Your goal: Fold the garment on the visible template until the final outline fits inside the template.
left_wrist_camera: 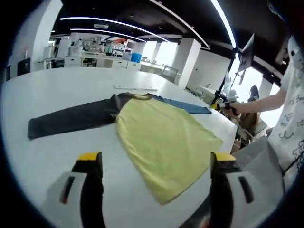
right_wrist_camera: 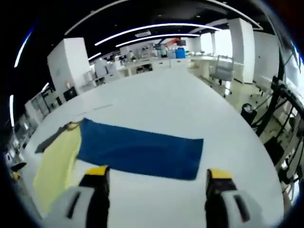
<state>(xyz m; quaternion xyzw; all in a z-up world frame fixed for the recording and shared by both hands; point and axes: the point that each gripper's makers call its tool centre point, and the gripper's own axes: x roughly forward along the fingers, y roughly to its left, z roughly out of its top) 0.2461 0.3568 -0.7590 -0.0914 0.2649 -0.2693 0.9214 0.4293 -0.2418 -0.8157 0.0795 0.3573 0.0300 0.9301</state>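
A long-sleeved shirt lies flat on the white table [left_wrist_camera: 57, 156]. Its body is yellow [left_wrist_camera: 161, 137], one sleeve is dark grey [left_wrist_camera: 71, 118] and the other is blue [left_wrist_camera: 187, 105]. My left gripper [left_wrist_camera: 156, 159] is open above the table's near edge, its jaws straddling the yellow hem without touching it. In the right gripper view the blue sleeve [right_wrist_camera: 140, 149] stretches out straight, with the yellow body [right_wrist_camera: 57, 164] at the left. My right gripper [right_wrist_camera: 157, 173] is open just short of the sleeve's long edge. It also shows past the blue cuff, held by a hand [left_wrist_camera: 223, 106].
A thin flat white sheet [left_wrist_camera: 135, 88] lies on the table beyond the collar. A person in a white printed shirt [left_wrist_camera: 294, 123] stands at the table's right side. Office desks and chairs [right_wrist_camera: 221, 71] lie past the far edge.
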